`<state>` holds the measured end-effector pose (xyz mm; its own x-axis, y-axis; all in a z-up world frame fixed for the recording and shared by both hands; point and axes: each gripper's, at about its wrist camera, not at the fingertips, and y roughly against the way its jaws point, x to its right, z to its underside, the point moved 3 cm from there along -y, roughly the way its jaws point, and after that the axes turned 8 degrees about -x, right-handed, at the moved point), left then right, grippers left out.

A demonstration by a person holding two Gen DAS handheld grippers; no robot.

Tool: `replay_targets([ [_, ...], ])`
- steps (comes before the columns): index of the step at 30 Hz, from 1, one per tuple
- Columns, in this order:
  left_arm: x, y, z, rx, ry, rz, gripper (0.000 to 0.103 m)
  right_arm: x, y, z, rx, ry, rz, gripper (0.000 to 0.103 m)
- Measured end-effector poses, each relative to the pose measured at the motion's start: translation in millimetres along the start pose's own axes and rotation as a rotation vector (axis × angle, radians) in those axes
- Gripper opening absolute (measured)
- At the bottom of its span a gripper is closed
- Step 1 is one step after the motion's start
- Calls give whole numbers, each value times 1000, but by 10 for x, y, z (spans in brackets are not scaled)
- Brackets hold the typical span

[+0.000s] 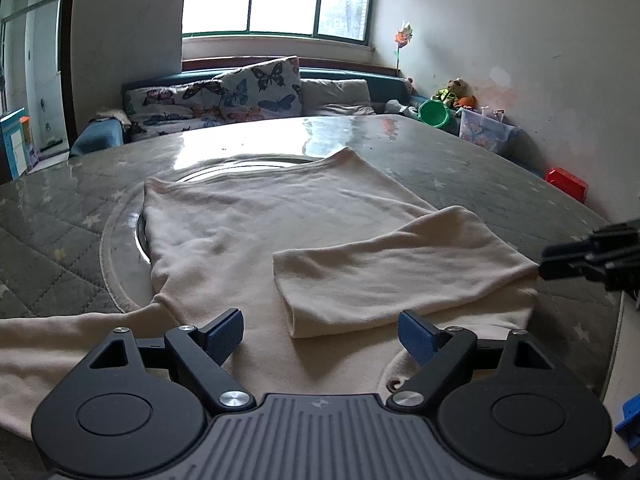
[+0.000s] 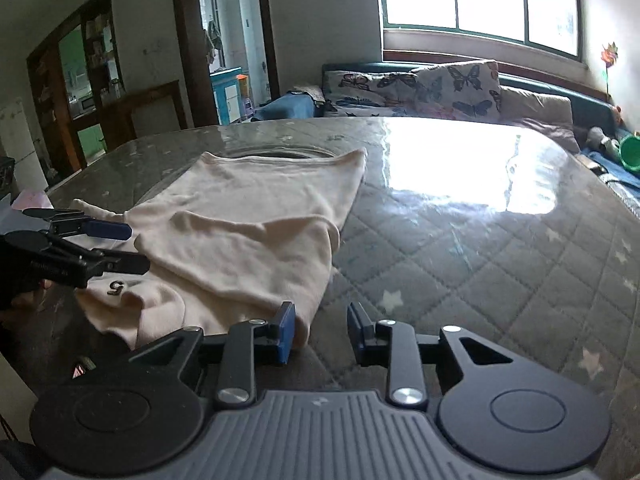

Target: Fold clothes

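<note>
A cream long-sleeved shirt (image 1: 248, 216) lies flat on the round table (image 1: 460, 168). One sleeve (image 1: 392, 268) is folded across its body; the other sleeve (image 1: 60, 344) trails off to the left. My left gripper (image 1: 320, 336) hovers open over the shirt's near edge by the neckline, nothing between its blue pads. In the right wrist view the shirt (image 2: 256, 232) fills the left side, and my right gripper (image 2: 322, 332) stands open at its folded edge, its left pad (image 2: 286, 332) beside the cloth. The left gripper (image 2: 128, 248) shows there too, open above the shirt.
The table (image 2: 460, 248) wears a grey quilted star cloth under a glossy cover, with a glass turntable (image 1: 240, 168) partly under the shirt. Behind stands a sofa with butterfly cushions (image 1: 260, 92), a green bucket (image 1: 434, 114), a plastic bin (image 1: 484, 132) and a red box (image 1: 566, 184).
</note>
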<state>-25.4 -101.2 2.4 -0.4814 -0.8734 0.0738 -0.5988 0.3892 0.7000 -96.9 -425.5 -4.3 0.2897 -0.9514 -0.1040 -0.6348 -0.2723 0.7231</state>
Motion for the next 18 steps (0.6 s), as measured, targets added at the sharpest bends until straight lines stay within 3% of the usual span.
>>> replay_targets([
  [7,-4,-96,-41,-5,1,9,67,21,-118,27,-5,-1,-6,28],
  [15,-6,-116,-70,10,3,10,29,-7,-147,51,42,-6,34,28],
  [18,-8,-92,-83,17,17,-3,22,-9,-164,52,46,-5,52,28],
])
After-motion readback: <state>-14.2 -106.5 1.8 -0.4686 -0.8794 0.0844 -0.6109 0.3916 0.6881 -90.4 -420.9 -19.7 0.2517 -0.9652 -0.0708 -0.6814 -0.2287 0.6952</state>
